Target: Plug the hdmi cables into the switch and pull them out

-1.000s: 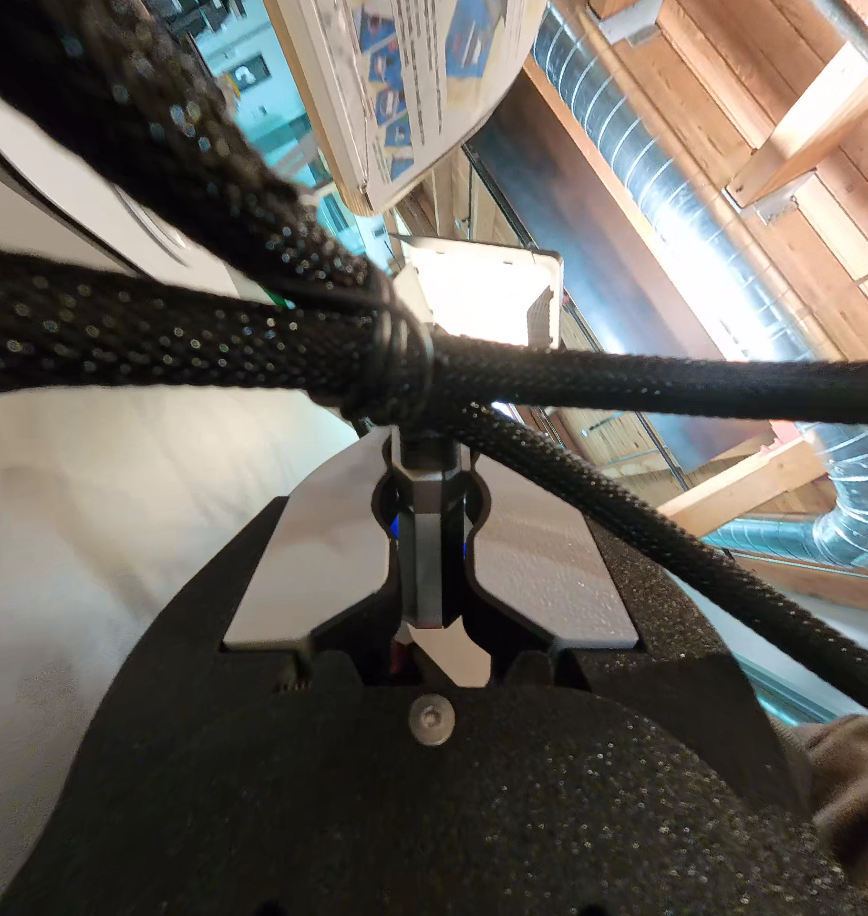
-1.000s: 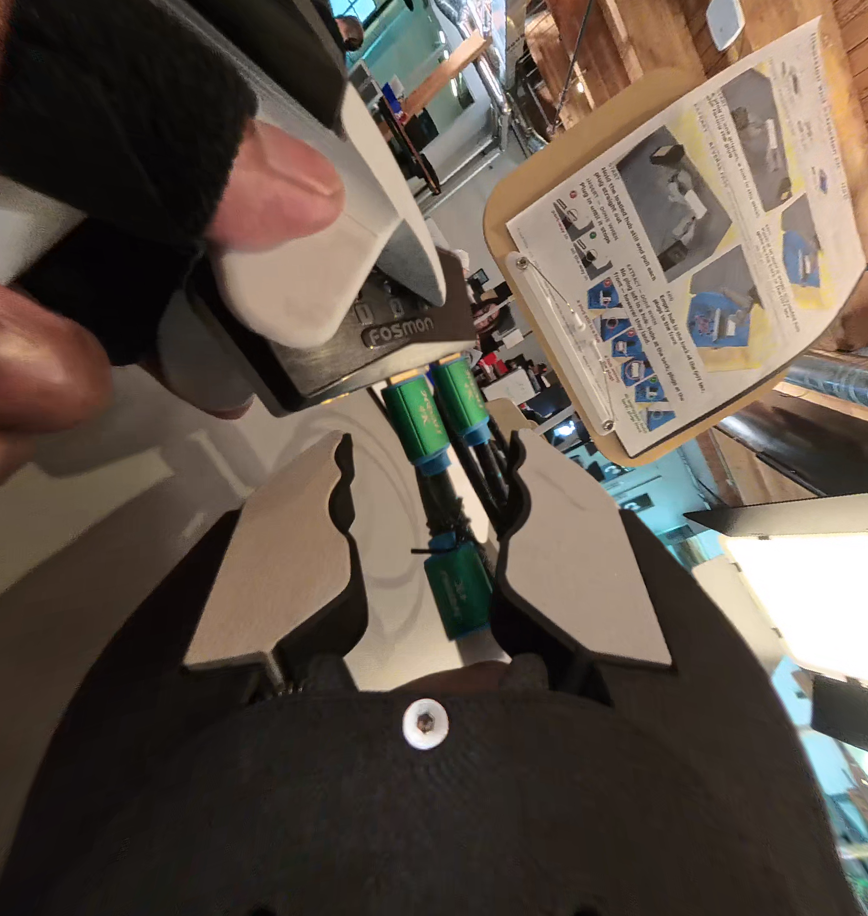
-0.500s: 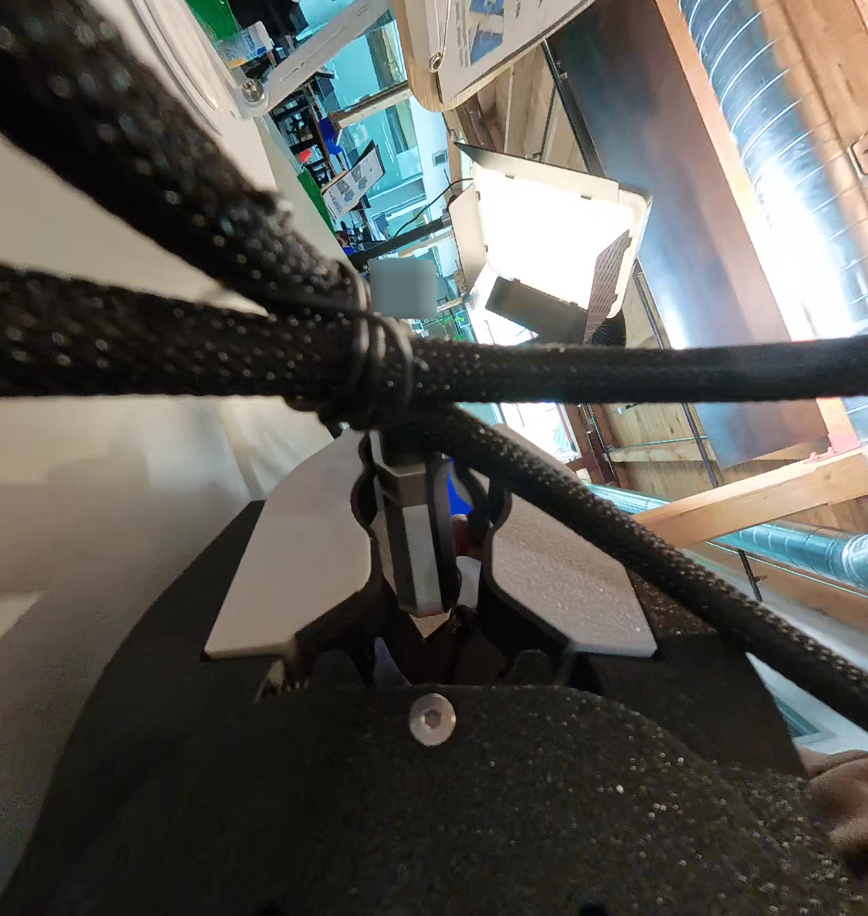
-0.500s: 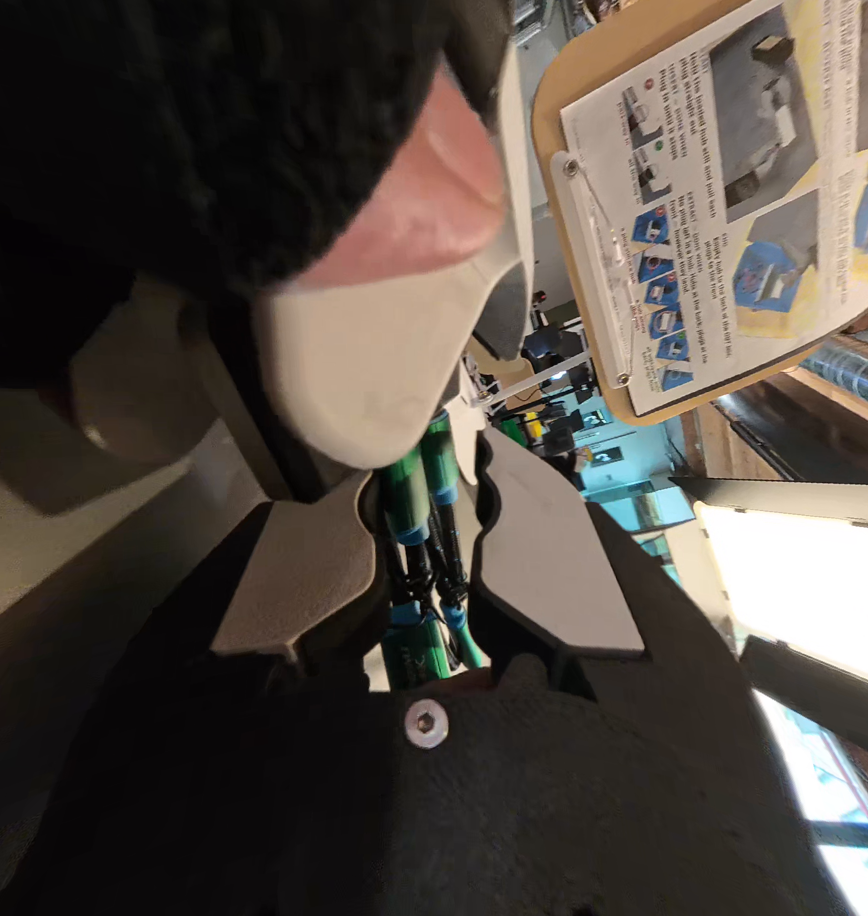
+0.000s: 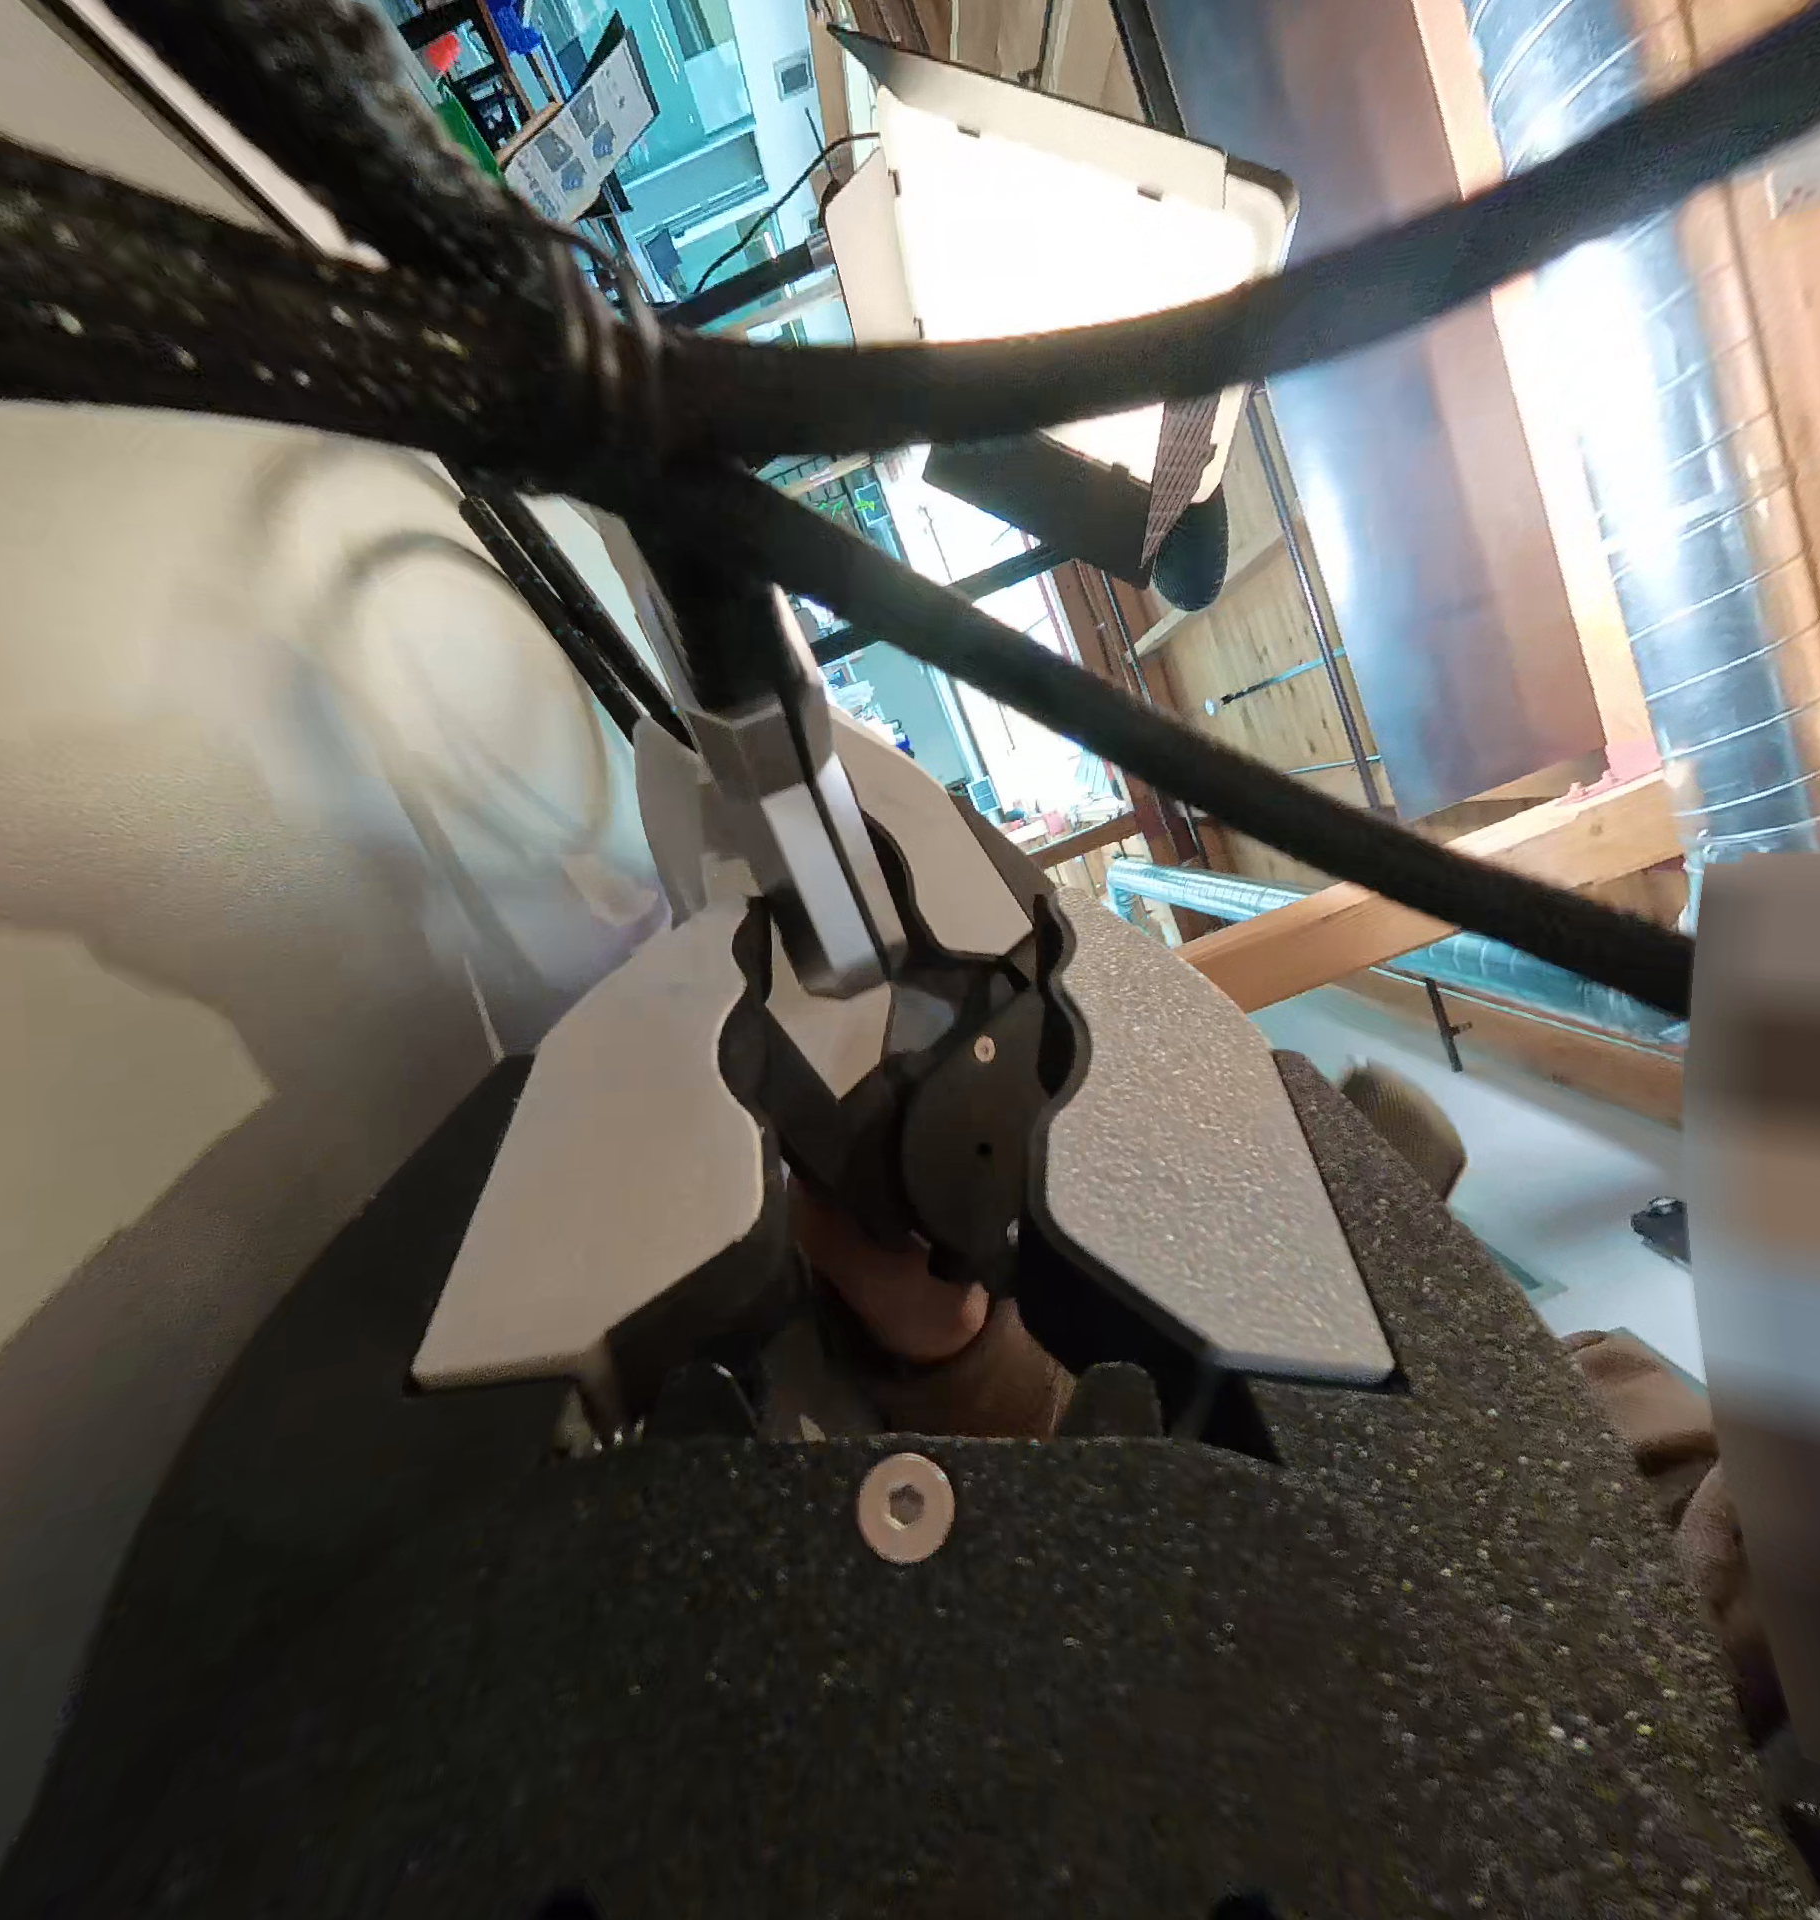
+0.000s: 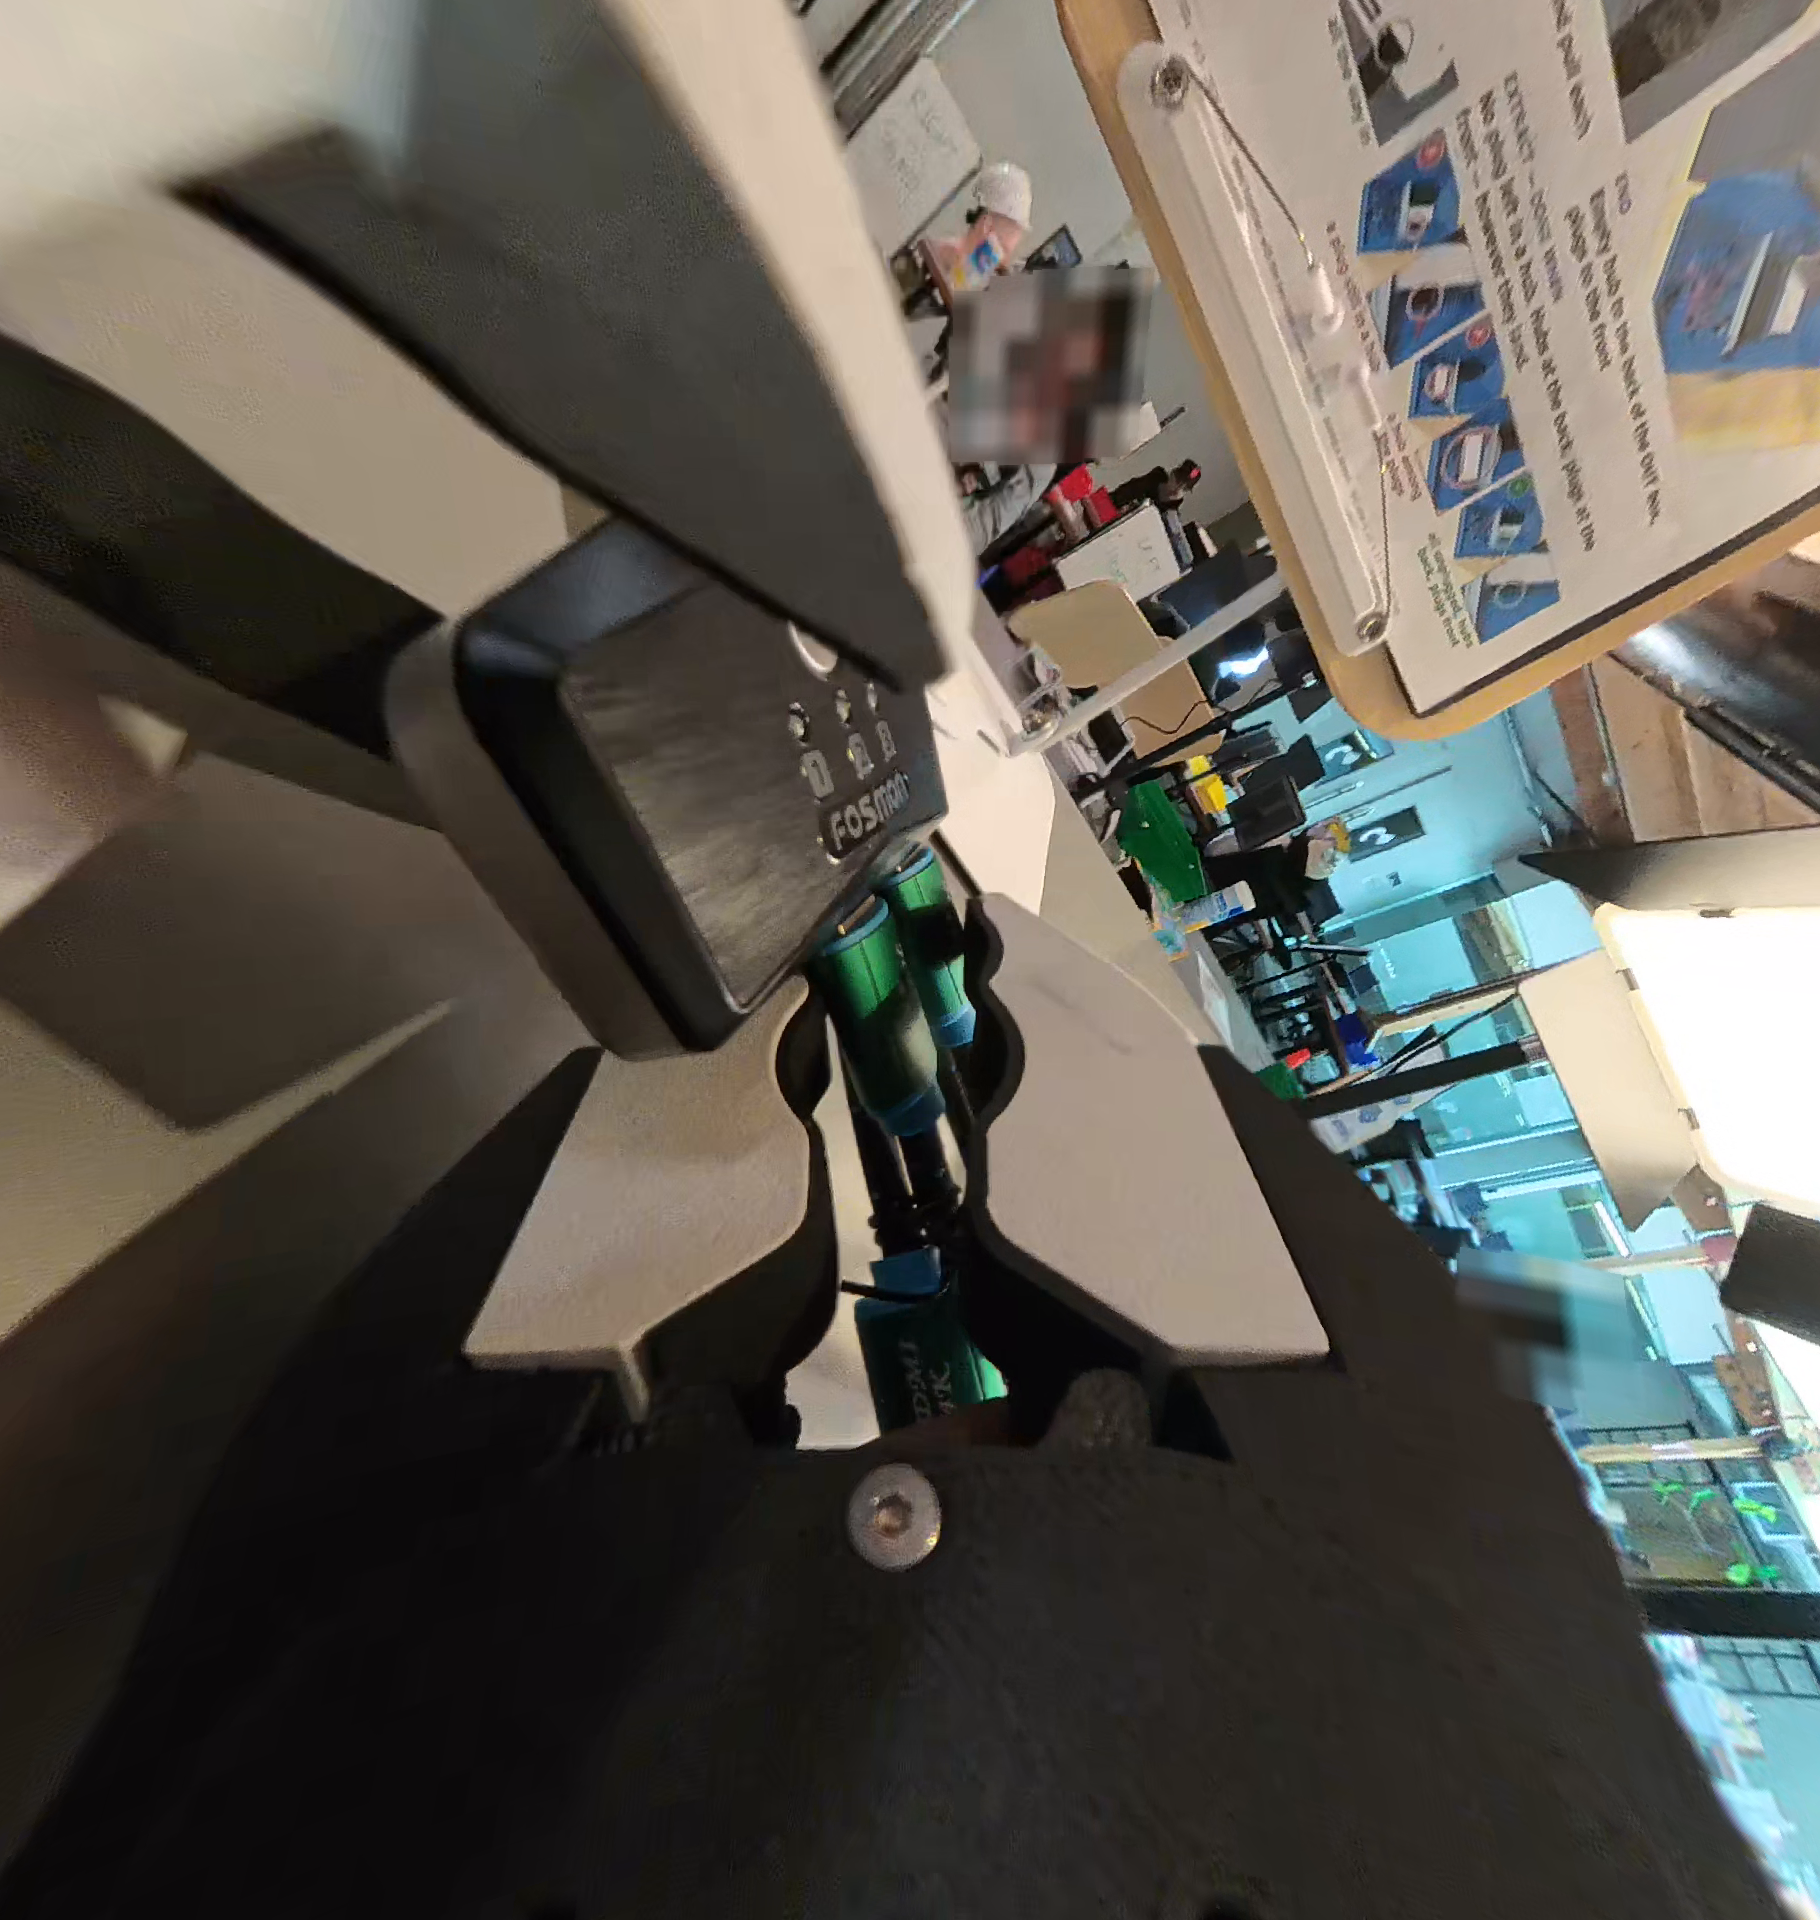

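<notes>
In the left wrist view my left gripper [image 5: 890,935] is open. A flat black and grey switch box [image 5: 781,821] stands edge-on between its fingers, with a gap on the right side. Black braided cables [image 5: 989,384] run from the box across the view. In the right wrist view the box [image 6: 698,810] shows its brushed black face with small lights, and two green plugs [image 6: 885,1008] sit in its lower edge. My right gripper [image 6: 890,987] is shut on these green plugs, pads against both sides. A third green plug [image 6: 927,1371] lies loose deeper between the fingers.
A white table top [image 5: 158,727] lies to the left. A wooden clipboard with a printed sheet [image 6: 1508,312] stands at the upper right. A bright light panel [image 5: 1041,187] hangs behind, also in the right wrist view [image 6: 1768,1039]. A hand [image 5: 927,1309] shows below the left fingers. The grippers' ends are close to 8 cm from one another.
My left gripper let go of the box and its fingers spread wide. My right gripper moved up around the green plugs and closed on them.
</notes>
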Demonstrator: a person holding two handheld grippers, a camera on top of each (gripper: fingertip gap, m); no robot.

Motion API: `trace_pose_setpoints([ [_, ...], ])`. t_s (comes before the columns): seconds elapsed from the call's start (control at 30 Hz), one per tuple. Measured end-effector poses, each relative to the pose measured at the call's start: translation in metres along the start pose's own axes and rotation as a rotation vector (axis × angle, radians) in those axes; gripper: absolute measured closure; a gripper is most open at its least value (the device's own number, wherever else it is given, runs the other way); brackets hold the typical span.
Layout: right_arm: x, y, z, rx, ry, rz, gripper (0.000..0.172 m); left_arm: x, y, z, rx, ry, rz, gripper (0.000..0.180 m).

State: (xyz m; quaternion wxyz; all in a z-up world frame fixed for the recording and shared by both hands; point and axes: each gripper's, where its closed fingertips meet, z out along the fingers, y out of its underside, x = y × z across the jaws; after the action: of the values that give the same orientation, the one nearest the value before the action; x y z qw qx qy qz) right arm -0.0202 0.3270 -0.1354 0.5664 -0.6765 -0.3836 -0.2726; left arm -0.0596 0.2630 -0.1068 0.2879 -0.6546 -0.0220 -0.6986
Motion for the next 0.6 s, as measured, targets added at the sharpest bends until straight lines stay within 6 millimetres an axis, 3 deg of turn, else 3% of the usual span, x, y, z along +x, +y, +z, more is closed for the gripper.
trace_pose_setpoints([
  [0.2, 0.008, 0.015, 0.009, -0.029, -0.014, 0.056, 0.147, 0.003, 0.022, 0.003, -0.045, -0.087, 0.137, 0.136],
  [0.33, 0.007, 0.024, 0.012, -0.052, -0.035, 0.084, 0.144, 0.015, 0.050, -0.020, 0.005, -0.129, 0.155, 0.139],
  [0.47, 0.005, 0.024, 0.014, -0.063, -0.044, 0.082, 0.143, 0.054, 0.067, -0.079, 0.095, -0.201, 0.305, 0.140],
  [0.53, 0.004, 0.024, 0.015, -0.065, -0.047, 0.081, 0.142, 0.078, 0.051, -0.127, 0.149, -0.332, 0.442, 0.140],
  [0.6, 0.003, 0.024, 0.015, -0.067, -0.051, 0.082, 0.142, 0.098, 0.015, -0.192, 0.242, -0.562, 0.574, 0.140],
])
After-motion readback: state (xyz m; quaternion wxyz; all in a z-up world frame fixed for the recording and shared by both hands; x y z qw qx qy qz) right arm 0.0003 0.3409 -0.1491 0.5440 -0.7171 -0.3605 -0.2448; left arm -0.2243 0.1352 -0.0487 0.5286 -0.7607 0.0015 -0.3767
